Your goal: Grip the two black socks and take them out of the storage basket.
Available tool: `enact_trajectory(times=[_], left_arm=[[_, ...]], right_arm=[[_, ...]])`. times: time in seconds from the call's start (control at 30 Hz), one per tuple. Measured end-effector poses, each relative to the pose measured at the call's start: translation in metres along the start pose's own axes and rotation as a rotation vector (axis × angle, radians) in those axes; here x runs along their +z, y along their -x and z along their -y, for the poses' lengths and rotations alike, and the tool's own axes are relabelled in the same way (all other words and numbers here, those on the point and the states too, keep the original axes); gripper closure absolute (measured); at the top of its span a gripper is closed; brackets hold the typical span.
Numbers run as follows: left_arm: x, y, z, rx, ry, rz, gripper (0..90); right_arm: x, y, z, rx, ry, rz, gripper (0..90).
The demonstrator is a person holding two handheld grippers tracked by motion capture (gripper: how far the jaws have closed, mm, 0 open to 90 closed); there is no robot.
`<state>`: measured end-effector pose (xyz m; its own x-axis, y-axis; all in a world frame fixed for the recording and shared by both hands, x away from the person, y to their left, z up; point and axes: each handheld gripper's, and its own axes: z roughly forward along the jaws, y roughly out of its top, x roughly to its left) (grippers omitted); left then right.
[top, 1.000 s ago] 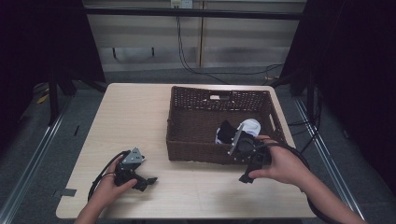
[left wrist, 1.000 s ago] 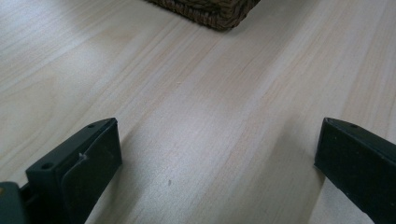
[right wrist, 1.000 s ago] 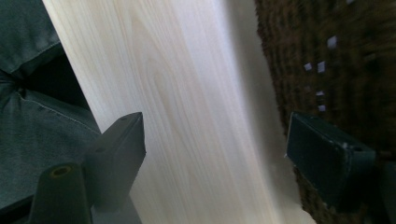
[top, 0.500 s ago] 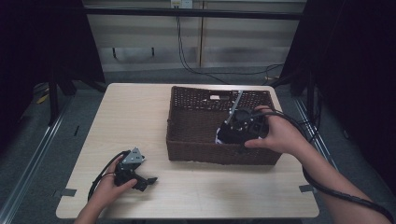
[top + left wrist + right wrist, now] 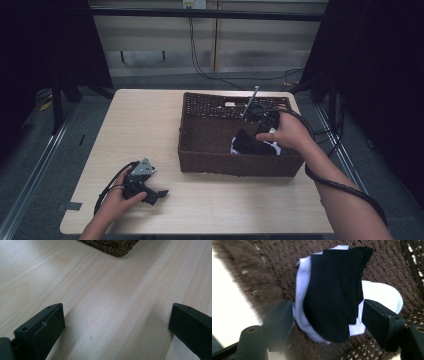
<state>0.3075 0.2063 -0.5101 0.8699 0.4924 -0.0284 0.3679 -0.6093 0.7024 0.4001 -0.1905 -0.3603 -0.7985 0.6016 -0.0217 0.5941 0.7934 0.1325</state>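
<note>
Socks (image 5: 332,297), a black one lying over a white one, are sitting on the floor of the brown wicker basket (image 5: 200,135), framed between the spread jaws of the right hand-held gripper (image 5: 328,315), untouched. Meanwhile the left hand-held gripper (image 5: 116,322) is resting on the desk (image 5: 140,125), jaws wide apart.
</note>
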Motion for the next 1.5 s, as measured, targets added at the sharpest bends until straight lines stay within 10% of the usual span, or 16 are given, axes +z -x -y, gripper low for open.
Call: enact_trajectory(times=[0.37,0.6,0.8,1.5], left_arm=[[0.000,0.000,0.000,-0.001,0.003,-0.001,0.0],[0.000,0.000,0.000,0.000,0.002,0.000,0.0],[0.000,0.000,0.000,0.002,0.003,0.002,0.0],[0.000,0.000,0.000,0.003,0.002,0.004,0.0]], right_arm=[[0.049,0.005,-0.009,-0.028,-0.085,-0.024,33.8],[0.064,0.011,-0.011,-0.008,-0.111,-0.004,65.0],[0.054,0.014,-0.008,0.010,-0.097,-0.038,85.5],[-0.016,0.029,0.007,0.043,0.000,-0.082,87.2]])
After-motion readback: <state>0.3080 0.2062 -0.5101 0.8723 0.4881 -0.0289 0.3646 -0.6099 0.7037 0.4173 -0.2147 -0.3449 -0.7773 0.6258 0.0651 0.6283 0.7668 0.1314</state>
